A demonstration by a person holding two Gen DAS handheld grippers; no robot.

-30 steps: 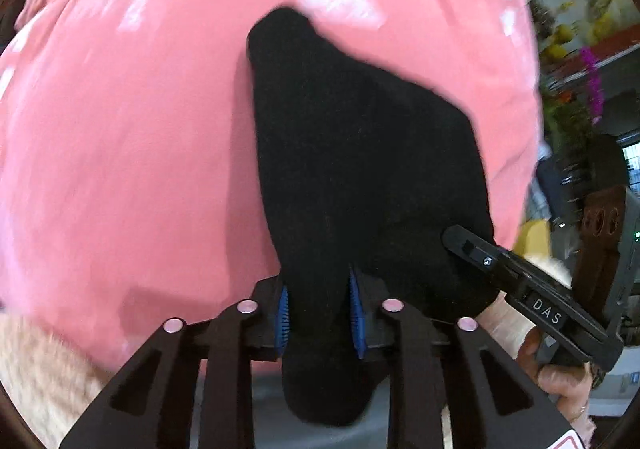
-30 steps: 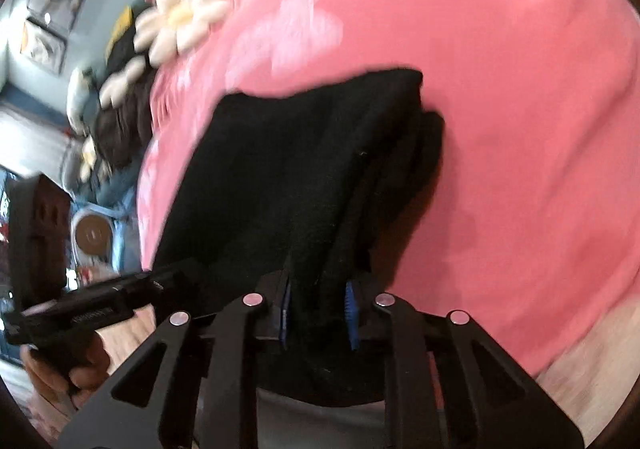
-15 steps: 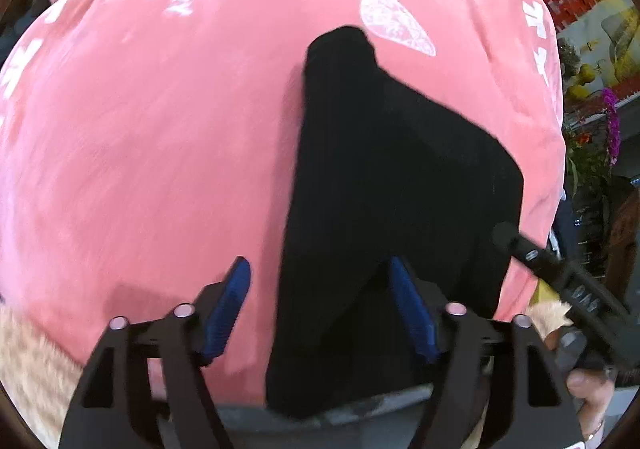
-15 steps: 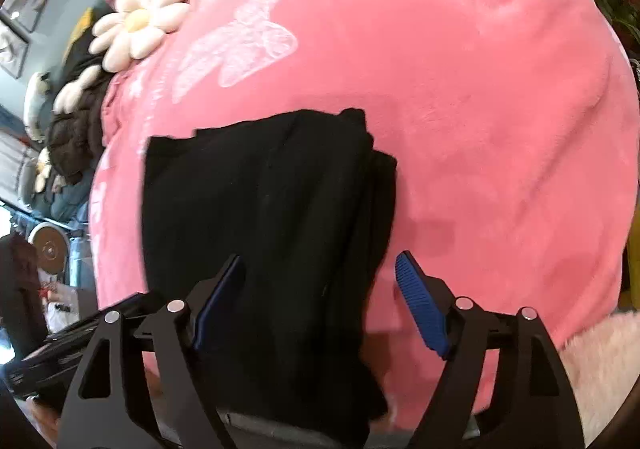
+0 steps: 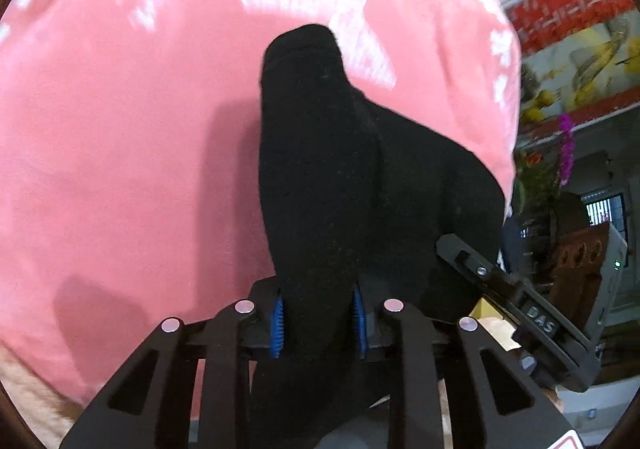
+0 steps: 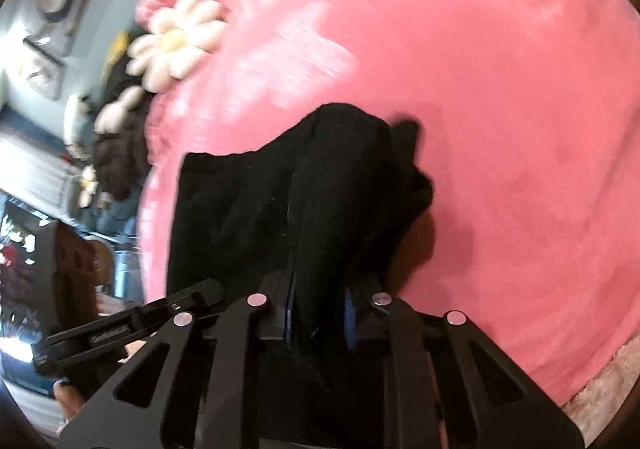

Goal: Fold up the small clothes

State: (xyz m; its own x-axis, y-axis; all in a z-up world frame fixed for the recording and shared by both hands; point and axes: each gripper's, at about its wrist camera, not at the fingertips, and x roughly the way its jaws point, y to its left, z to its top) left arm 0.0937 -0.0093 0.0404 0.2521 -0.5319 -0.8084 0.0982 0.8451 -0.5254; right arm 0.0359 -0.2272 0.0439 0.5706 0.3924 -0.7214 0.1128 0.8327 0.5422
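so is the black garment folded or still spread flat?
Folded, at least partly: the black garment shows overlapping layers bunched over the pink blanket, and both grippers' jaws are shut on it.

Opposed close views, shared black garment (image 5: 360,185)

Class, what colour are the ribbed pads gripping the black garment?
Blue pads, clearest in the left wrist view, pinching the black garment.

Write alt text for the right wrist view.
The right claw is shut on a bunched black garment that lies over a pink blanket with white prints. At lower left, the left claw also reaches the garment; a white daisy-shaped cushion sits beyond the blanket's edge.
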